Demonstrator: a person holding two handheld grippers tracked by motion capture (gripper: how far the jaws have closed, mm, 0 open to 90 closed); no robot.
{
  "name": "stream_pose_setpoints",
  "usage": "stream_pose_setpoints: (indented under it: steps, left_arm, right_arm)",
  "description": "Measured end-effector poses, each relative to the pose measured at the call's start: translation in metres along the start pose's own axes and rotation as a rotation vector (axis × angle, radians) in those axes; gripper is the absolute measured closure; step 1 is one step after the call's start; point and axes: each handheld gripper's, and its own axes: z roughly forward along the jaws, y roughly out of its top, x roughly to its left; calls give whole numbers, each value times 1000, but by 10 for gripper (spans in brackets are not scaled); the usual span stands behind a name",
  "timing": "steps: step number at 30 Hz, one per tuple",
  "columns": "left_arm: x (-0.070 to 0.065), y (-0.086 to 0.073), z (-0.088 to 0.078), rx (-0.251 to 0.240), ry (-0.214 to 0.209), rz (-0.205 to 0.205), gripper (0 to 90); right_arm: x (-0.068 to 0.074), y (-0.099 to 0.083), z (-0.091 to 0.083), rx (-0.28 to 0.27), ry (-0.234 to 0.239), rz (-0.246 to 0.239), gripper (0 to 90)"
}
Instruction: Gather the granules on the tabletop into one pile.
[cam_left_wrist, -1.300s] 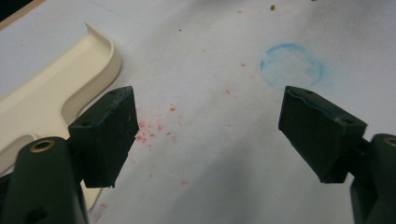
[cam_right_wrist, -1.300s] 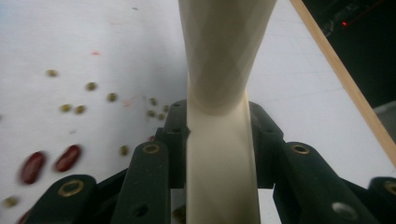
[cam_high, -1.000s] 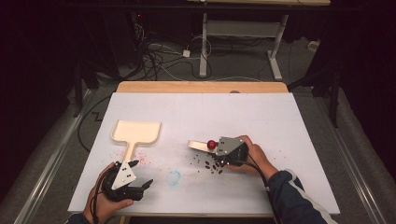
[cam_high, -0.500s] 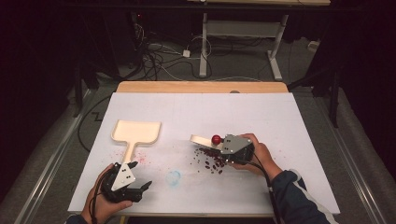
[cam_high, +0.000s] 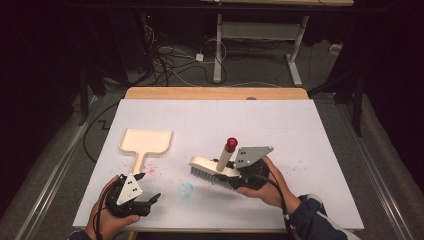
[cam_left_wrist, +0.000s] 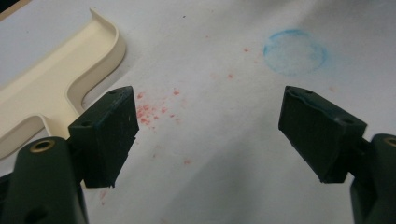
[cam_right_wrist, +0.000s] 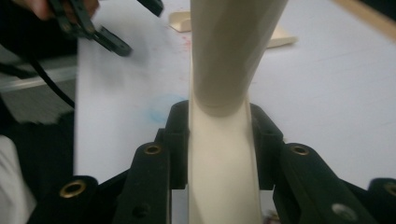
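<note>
Brush (cam_high: 214, 169) is clamped by its back in the right gripper (cam_high: 240, 176), jaws shut on it, bristles down over the table (cam_high: 300, 140), handle tilted up. Left gripper (cam_high: 148, 187) is held wide open w/ nothing between, near the dustpan (cam_high: 145, 142).

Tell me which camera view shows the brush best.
The high view: the whole brush shows there, its bristles, cream back and red-tipped handle, held in the right claw. The right gripper view gives a blurred close-up of its cream body between the jaws.
</note>
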Motion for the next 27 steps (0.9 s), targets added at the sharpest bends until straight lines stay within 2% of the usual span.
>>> stream_pose_setpoints:
  steps: [4, 5, 6, 7, 8, 11, 14, 15, 16, 19, 20, 23, 25, 27]
  left_arm:
    - [-1, 0, 1, 4, -5, 2, 191]
    - [-1, 0, 1, 3, -5, 3, 191]
    - [-1, 0, 1, 3, -5, 3, 191]
    - [-1, 0, 1, 3, -6, 1, 192]
    - [-1, 0, 1, 4, -7, 1, 192]
    - [0, 0, 1, 7, -9, 1, 192]
    - [0, 0, 1, 5, -4, 16, 192]
    - [0, 0, 1, 5, -4, 16, 192]
    - [-1, 1, 1, 7, -1, 15, 192]
    - [-2, 1, 2, 9, -2, 16, 192]
    - [-2, 1, 3, 12, -2, 20, 192]
    - [-4, 1, 3, 21, -11, 21, 192]
    - [-5, 1, 3, 23, -3, 26, 193]
    - [-5, 1, 3, 25, -1, 30, 193]
  right_arm:
    - [10, -5, 22, 19, 48, 97, 672]
    - [10, -5, 22, 19, 48, 97, 672]
    - [12, -7, 32, 44, 36, 84, 672]
    - [11, -8, 35, 46, 26, 86, 672]
    - [8, -8, 36, 39, 26, 106, 672]
    - [-1, -10, 36, 48, -24, 123, 672]
    - [-15, -15, 35, 55, -59, 184, 669]
    - [-15, -15, 35, 55, -59, 184, 669]
    - [-23, -19, 34, 57, -71, 226, 668]
    - [-32, -24, 30, 50, -89, 267, 667]
    - [-32, -24, 30, 50, -89, 267, 667]
    - [-37, -26, 20, 46, -137, 281, 668]
    - [-40, -26, 16, 47, -153, 291, 670]
    - [-42, -26, 13, 49, -168, 273, 670]
